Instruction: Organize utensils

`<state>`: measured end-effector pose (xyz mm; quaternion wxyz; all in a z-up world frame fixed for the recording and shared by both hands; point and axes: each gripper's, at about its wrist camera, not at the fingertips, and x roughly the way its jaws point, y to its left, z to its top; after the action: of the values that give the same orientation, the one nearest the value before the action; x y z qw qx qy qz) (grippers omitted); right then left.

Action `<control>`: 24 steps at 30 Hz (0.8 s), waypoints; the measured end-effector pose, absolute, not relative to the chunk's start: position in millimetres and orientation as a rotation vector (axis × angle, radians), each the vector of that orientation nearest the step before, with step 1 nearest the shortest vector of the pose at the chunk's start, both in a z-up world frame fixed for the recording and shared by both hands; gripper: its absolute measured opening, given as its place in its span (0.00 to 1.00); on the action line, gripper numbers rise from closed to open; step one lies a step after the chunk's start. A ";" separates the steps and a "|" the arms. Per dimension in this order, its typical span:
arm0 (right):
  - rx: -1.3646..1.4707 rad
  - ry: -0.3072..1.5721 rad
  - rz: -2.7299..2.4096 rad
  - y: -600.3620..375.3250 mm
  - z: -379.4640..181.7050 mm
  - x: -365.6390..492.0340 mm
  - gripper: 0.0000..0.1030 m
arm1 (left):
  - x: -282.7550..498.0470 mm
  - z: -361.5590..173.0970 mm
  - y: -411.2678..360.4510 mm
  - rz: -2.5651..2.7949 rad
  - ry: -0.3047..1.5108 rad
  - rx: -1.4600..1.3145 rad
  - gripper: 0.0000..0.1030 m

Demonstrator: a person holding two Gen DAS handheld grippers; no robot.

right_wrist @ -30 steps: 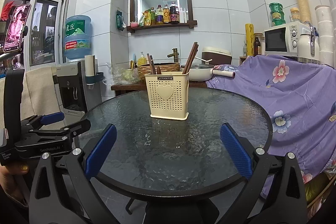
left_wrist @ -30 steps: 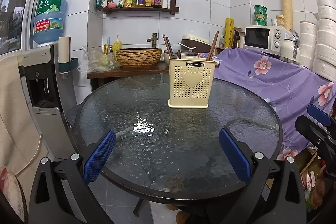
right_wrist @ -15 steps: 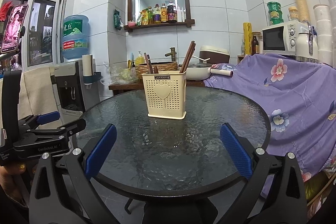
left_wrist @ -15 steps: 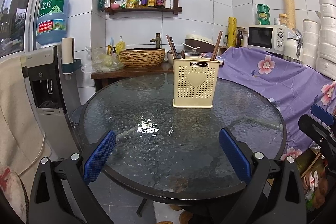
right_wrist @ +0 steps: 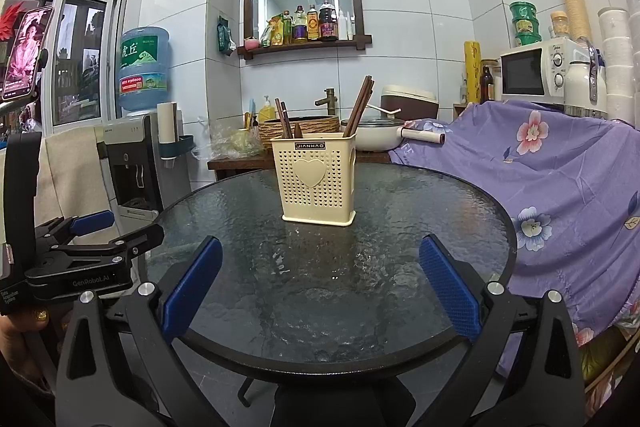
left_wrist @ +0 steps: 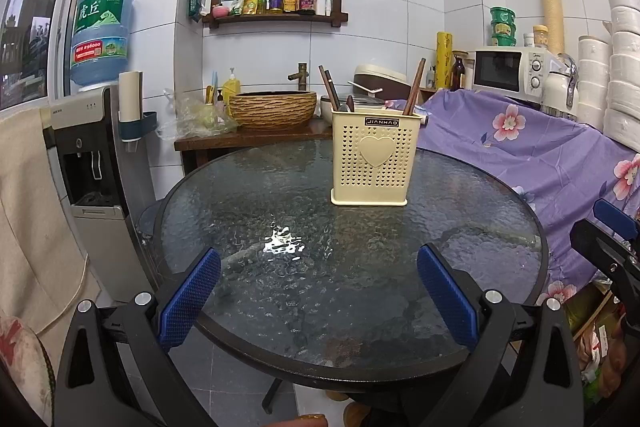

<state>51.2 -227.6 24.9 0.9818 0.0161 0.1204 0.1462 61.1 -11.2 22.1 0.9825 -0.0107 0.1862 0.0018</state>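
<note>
The left gripper [left_wrist: 318, 291] and right gripper [right_wrist: 320, 285] hover spread wide and empty over the bench [left_wrist: 480, 227]. The utensils [right_wrist: 360, 105] already stand in the cream holder [right_wrist: 316, 183] mid-bench; seemingly little remains.

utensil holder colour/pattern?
Cream holder, perforated with small holes, raised heart on front; clearest in left wrist view.
</note>
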 end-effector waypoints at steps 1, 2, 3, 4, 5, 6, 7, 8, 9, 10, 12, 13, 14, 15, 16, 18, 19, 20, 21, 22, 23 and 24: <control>0.033 0.241 0.293 -227.5 25.0 51.2 0.94 | 61.0 21.7 -10.9 0.004 0.374 -0.021 0.94; 0.033 0.241 0.294 -227.6 25.0 51.3 0.94 | 60.9 21.8 -11.1 0.004 0.374 -0.021 0.94; 0.032 0.241 0.294 -227.9 24.9 51.1 0.94 | 60.8 21.8 -11.1 0.003 0.373 -0.021 0.94; 0.032 0.242 0.294 -227.5 25.0 51.3 0.94 | 61.0 21.9 -11.0 0.003 0.373 -0.022 0.94; 0.032 0.242 0.294 -227.7 24.9 51.2 0.94 | 61.0 21.8 -11.0 0.003 0.374 -0.023 0.94; 0.034 0.242 0.294 -228.0 24.9 51.2 0.94 | 61.1 21.9 -10.9 0.003 0.373 -0.023 0.94; 0.034 0.243 0.294 -227.5 25.0 51.4 0.94 | 61.1 21.6 -11.2 0.003 0.374 -0.023 0.94; 0.035 0.244 0.294 -227.7 25.6 51.9 0.94 | 61.2 21.3 -11.5 0.003 0.375 -0.023 0.94; 0.035 0.244 0.295 -227.9 25.6 51.9 0.94 | 61.1 21.6 -11.4 0.004 0.374 -0.022 0.94; 0.035 0.244 0.294 -227.5 25.7 52.1 0.94 | 61.0 21.6 -11.4 0.003 0.374 -0.023 0.94; 0.035 0.244 0.295 -227.6 25.6 52.2 0.94 | 61.0 21.8 -11.4 0.003 0.373 -0.023 0.94; 0.035 0.245 0.296 -227.6 25.5 52.3 0.94 | 61.1 21.8 -11.4 0.003 0.374 -0.022 0.94; 0.033 0.245 0.296 -227.1 25.7 52.4 0.94 | 61.0 21.8 -11.6 0.003 0.374 -0.022 0.94; 0.031 0.245 0.295 -227.1 25.6 52.3 0.94 | 61.0 21.5 -11.9 0.004 0.373 -0.021 0.94; 0.030 0.245 0.295 -226.4 25.4 52.6 0.94 | 61.0 21.4 -11.8 0.003 0.373 -0.022 0.94; 0.032 0.246 0.295 -226.4 25.2 52.5 0.94 | 61.3 20.6 -12.1 0.002 0.374 -0.022 0.94; 0.033 0.247 0.295 -226.5 25.2 52.9 0.94 | 61.2 20.0 -11.8 0.002 0.375 -0.021 0.94; 0.033 0.248 0.295 -226.2 24.9 53.0 0.94 | 61.1 19.4 -12.0 0.002 0.375 -0.020 0.94; 0.033 0.249 0.294 -226.0 24.7 53.2 0.94 | 61.2 19.6 -11.9 0.002 0.375 -0.020 0.94; 0.033 0.249 0.294 -225.7 24.8 53.2 0.94 | 61.3 19.4 -11.9 0.002 0.375 -0.021 0.94; 0.033 0.249 0.295 -225.6 24.8 53.2 0.94 | 61.2 19.3 -12.0 0.003 0.375 -0.021 0.94; 0.032 0.249 0.294 -225.5 24.8 53.2 0.94 | 61.2 19.1 -12.1 0.002 0.375 -0.020 0.94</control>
<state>53.2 -225.5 24.8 0.9814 0.0157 0.1235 0.1463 61.2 -12.1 19.1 0.9824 -0.0099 0.1864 0.0012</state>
